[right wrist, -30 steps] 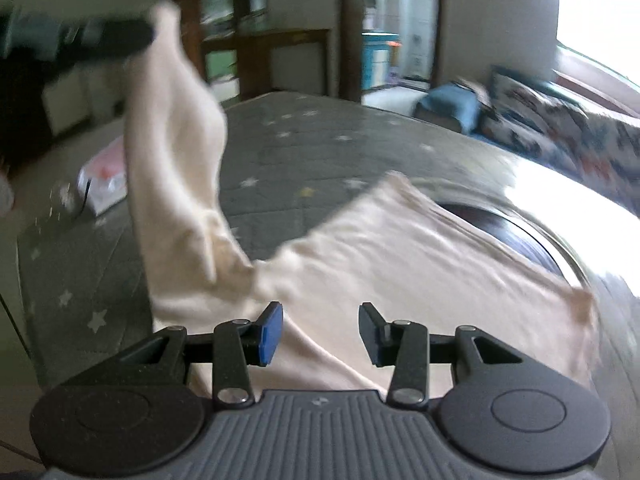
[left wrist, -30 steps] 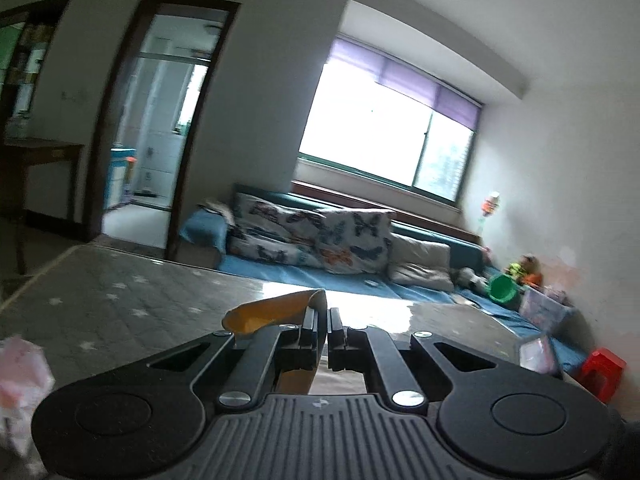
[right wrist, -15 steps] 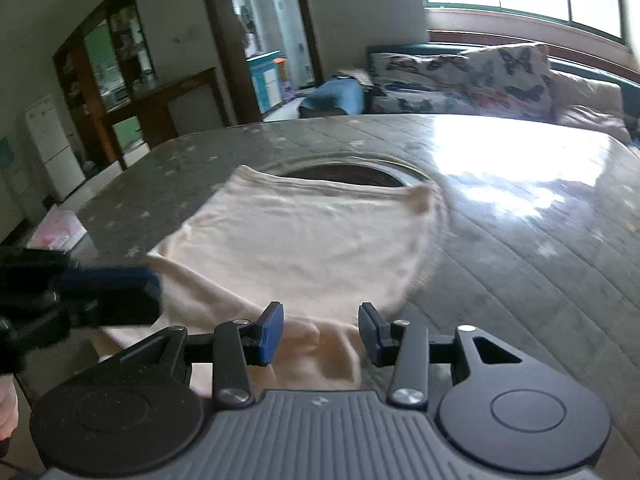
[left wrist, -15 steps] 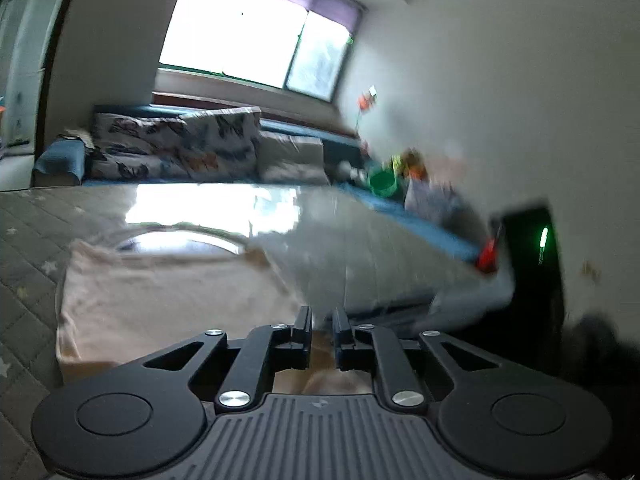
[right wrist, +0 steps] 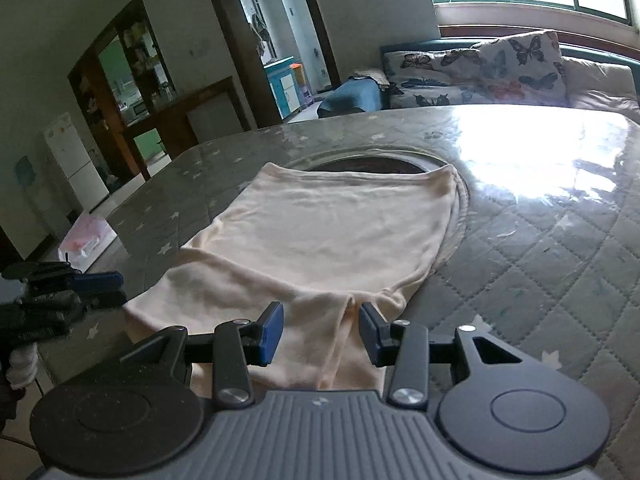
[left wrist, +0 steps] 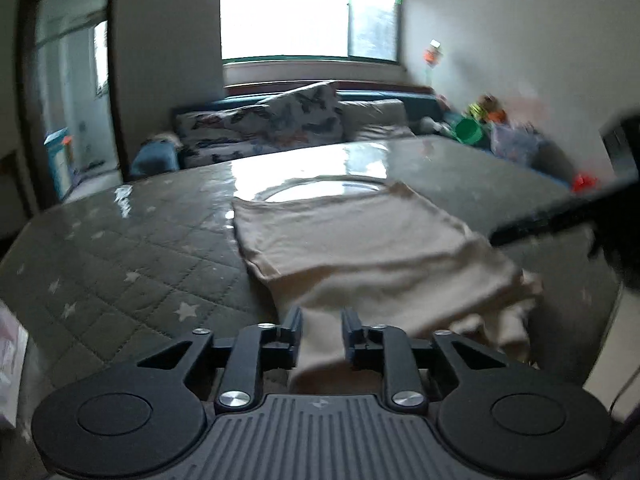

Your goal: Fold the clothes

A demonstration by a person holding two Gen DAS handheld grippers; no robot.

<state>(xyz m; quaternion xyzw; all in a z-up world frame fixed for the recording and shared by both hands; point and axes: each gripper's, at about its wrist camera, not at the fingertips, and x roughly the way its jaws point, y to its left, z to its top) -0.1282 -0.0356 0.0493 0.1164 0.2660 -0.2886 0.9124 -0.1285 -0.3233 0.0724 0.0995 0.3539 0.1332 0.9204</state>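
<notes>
A cream garment lies folded over on the grey star-quilted table, its near edge bunched and hanging off the table's front. My left gripper sits low at that near edge. Its jaws are opening, with cloth lying loose in the gap and not pinched. In the right wrist view the same garment spreads out ahead. My right gripper stands open over a ridge of its near hem, pads clear of the cloth. The left gripper shows at that view's left edge.
A round glass inset in the table lies partly under the garment's far edge. A pink packet rests near the table's left rim. A sofa with butterfly cushions stands beyond the table, with toys and a green tub along the wall.
My left gripper has come down from holding a cloth corner up high, and its jaws have parted. The garment now lies flat, folded over. My right gripper has swung across to the near hem.
</notes>
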